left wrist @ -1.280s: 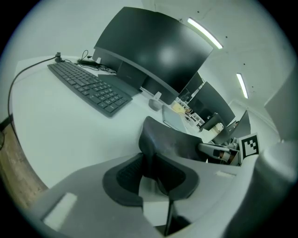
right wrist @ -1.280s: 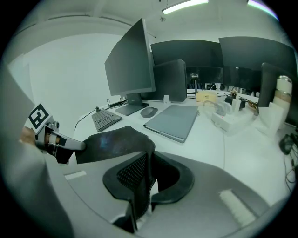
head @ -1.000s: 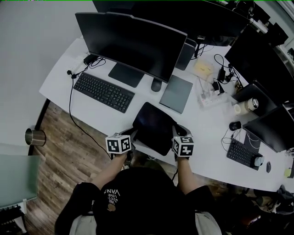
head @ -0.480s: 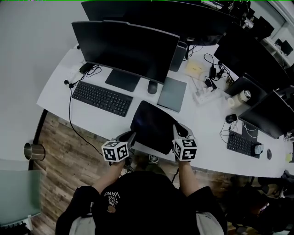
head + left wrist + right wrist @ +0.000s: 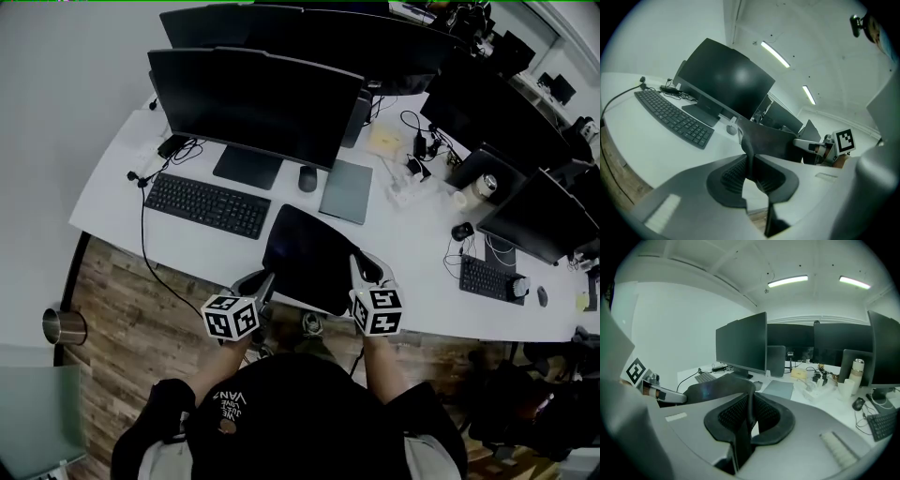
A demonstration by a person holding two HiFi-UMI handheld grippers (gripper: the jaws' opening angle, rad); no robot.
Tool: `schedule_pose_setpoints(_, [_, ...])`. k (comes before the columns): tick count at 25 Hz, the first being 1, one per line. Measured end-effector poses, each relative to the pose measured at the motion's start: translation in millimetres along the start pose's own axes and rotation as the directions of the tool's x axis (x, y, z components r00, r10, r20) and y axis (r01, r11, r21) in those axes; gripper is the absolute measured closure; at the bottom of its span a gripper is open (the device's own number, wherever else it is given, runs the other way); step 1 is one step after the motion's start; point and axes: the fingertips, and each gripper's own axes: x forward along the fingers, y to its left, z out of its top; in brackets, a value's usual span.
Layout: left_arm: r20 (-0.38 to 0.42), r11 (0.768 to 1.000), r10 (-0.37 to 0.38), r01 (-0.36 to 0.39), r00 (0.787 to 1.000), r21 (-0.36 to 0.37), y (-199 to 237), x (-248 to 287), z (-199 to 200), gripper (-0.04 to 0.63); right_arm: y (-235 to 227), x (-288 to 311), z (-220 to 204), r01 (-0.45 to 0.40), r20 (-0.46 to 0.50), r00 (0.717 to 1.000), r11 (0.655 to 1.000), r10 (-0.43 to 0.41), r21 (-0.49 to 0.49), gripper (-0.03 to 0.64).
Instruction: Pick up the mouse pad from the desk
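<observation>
Head view: the left gripper, jaws clamped on the left edge of the black, flexible rectangular mouse pad, has risen with it over the past second. The pad, earlier lying flat at the near edge of the white desk, now hangs tilted between both tools, sagging in the middle. The right gripper pinches the opposite edge just as tightly. The lift looks all but complete, though whether the far edge has cleared the desktop cannot be told.

Office: my long white desk carries several monitors, keyboards, a mouse and cables; ceiling strip lights above me, wood-plank floor below.
</observation>
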Motion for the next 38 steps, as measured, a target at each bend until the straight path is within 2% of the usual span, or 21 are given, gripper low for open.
schedule_pose_setpoints(17, [0.038,0.996,-0.086,0.085,0.996,0.019,1,-53,1,0.548,48,-40,5,0.041,0.037,0.999,0.999,-0.040,-0.008,0.577])
schedule_pose_setpoints(30, [0.034,0.993,-0.115,0.114,0.993,0.026,1,-73,-5,0.548,62,-50,3,0.066,0.019,0.998,0.997,-0.065,-0.044,0.580])
schedule_pose_setpoints(38, [0.050,0.993,-0.121,0.121,0.991,-0.001,-3,-71,-6,0.548,55,-49,6,0.092,0.027,0.995,0.995,-0.091,-0.038,0.580])
